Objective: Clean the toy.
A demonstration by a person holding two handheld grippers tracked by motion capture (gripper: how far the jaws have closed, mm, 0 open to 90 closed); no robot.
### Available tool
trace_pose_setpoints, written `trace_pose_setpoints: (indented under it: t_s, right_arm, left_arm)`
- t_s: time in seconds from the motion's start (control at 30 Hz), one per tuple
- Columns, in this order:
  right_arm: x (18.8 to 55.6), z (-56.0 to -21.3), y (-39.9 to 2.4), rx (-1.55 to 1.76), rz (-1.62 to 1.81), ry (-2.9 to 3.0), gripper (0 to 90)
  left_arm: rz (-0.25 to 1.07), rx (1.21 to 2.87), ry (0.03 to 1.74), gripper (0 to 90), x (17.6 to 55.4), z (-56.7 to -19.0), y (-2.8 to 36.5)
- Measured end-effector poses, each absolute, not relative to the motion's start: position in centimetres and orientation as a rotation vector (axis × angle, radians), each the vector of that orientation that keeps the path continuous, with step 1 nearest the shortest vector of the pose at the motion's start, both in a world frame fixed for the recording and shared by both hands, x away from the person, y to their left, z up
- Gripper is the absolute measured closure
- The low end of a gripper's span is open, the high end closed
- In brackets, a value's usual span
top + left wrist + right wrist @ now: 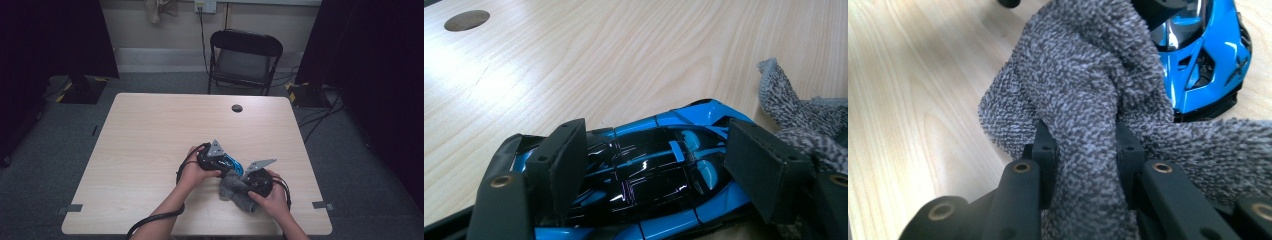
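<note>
A blue and black toy car (664,170) lies on the pale wooden table (150,150) between the jaws of my left gripper (656,127), whose pads press on its two sides. From above, the car (233,162) shows just right of the left gripper (226,161). My right gripper (1087,140) is shut on a bunched grey terry cloth (1088,75), which drapes over the car's end (1208,55). In the high view the cloth (236,194) lies under the right gripper (246,181), near the table's front edge. A fold of the cloth (799,120) rises beside the car.
A round cable hole (237,108) sits near the table's far edge and also appears as a dark disc (467,20). A black folding chair (243,60) stands behind the table. Dark curtains hang at both sides, and cables run across the floor at the right.
</note>
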State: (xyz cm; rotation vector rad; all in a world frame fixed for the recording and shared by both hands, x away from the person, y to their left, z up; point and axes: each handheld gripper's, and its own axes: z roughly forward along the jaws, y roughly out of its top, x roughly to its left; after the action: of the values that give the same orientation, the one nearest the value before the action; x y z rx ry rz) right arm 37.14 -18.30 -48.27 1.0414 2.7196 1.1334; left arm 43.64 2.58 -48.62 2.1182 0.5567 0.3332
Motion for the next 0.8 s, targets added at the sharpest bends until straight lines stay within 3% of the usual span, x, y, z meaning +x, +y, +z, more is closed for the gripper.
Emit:
trace_pose_setpoints:
  t_s: [0.8]
  right_arm:
    - [37.50, -48.25, -18.40, 1.106, 1.114, 2.699, 71.5]
  left_arm:
    - [0.338, 2.111, 0.553, 25.4, 43.61, -48.70, 2.67]
